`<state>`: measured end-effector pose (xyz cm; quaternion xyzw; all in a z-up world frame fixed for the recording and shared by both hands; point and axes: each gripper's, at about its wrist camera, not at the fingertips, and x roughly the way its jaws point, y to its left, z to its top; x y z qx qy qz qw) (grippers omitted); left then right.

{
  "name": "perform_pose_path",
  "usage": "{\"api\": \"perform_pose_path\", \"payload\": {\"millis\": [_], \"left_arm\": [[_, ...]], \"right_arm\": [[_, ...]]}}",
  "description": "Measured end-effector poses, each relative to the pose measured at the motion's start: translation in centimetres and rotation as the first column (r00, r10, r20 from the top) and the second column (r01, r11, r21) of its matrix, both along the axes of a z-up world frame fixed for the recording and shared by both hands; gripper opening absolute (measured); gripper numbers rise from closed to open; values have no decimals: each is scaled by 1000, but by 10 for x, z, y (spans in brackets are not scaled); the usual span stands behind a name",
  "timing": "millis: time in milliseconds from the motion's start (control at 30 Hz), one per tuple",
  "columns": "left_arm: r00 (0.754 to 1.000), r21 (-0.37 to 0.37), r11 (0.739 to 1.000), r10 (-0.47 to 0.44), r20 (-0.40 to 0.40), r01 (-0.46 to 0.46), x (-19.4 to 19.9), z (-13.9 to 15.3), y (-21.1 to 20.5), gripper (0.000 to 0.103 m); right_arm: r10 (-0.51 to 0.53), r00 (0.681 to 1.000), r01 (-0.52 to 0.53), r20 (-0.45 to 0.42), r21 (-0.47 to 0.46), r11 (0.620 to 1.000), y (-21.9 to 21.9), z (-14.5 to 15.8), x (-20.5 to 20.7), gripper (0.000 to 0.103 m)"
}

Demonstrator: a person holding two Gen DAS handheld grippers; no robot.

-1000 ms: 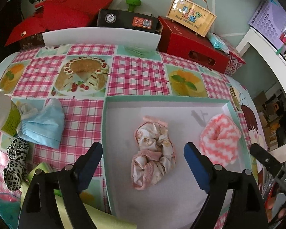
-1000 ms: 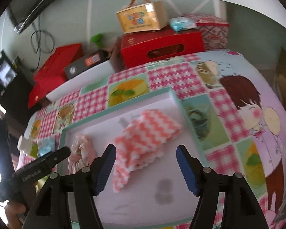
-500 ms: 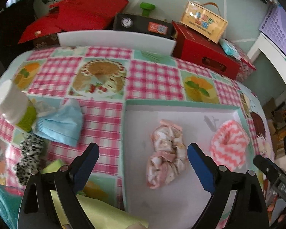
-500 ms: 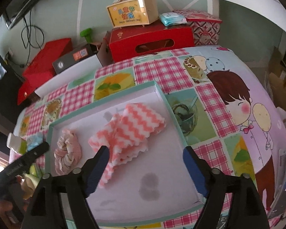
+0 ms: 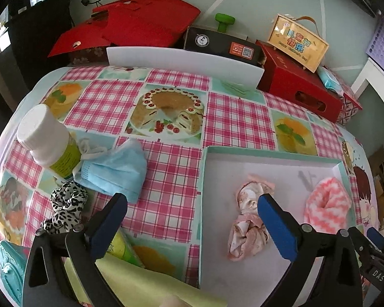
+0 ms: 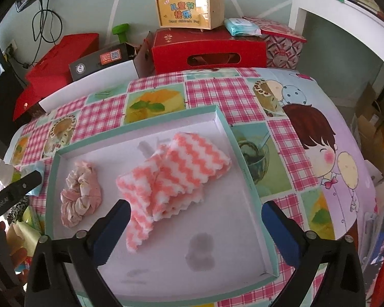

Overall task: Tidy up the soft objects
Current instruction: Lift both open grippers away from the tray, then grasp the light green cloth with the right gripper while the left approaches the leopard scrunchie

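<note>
A white tray with a teal rim (image 5: pixel 268 152) (image 6: pixel 245 168) lies on the checked tablecloth. In it lie a pale pink scrunchie (image 5: pixel 245 232) (image 6: pixel 80 197) and a pink-and-white zigzag cloth (image 5: pixel 327 208) (image 6: pixel 174 176). Left of the tray lie a blue face mask (image 5: pixel 115 171) and a leopard-print scrunchie (image 5: pixel 65 207). My left gripper (image 5: pixel 192 222) is open and empty above the tray's left edge. My right gripper (image 6: pixel 194 227) is open and empty above the tray, near the zigzag cloth.
A white-capped bottle (image 5: pixel 47 140) stands beside the mask. Yellow-green paper (image 5: pixel 146 281) and a teal object (image 5: pixel 7 266) lie at the near left. Red boxes (image 5: pixel 299 89), a black box (image 5: pixel 222 44) and a yellow carry box (image 6: pixel 189 9) line the far edge.
My left gripper has moved left, from over the pink scrunchie to the tray's left edge; mask and leopard scrunchie sit nearer centre. My right gripper has pulled back and up from the zigzag cloth.
</note>
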<state>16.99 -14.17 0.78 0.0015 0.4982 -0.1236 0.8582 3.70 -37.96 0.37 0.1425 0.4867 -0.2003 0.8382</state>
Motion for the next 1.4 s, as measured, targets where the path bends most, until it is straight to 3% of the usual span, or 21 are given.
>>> {"api": "perform_pose_path", "payload": {"millis": [300, 567, 900, 1200, 1400], "left_arm": [[999, -58, 998, 14, 30, -12, 2, 16, 13, 101], [993, -84, 994, 80, 88, -73, 4, 42, 43, 101], [948, -56, 967, 254, 190, -248, 6, 80, 122, 101], [897, -21, 909, 415, 153, -417, 6, 69, 196, 101], [906, 37, 909, 409, 110, -415, 3, 55, 207, 101]], "right_arm": [[24, 1000, -25, -2, -43, 999, 9, 10, 2, 103], [41, 999, -39, 32, -48, 998, 20, 24, 4, 103], [168, 985, -166, 39, -53, 985, 66, 25, 24, 103], [296, 955, -295, 20, -53, 954, 118, 18, 42, 103], [363, 932, -362, 5, -47, 931, 145, 14, 50, 103]]}}
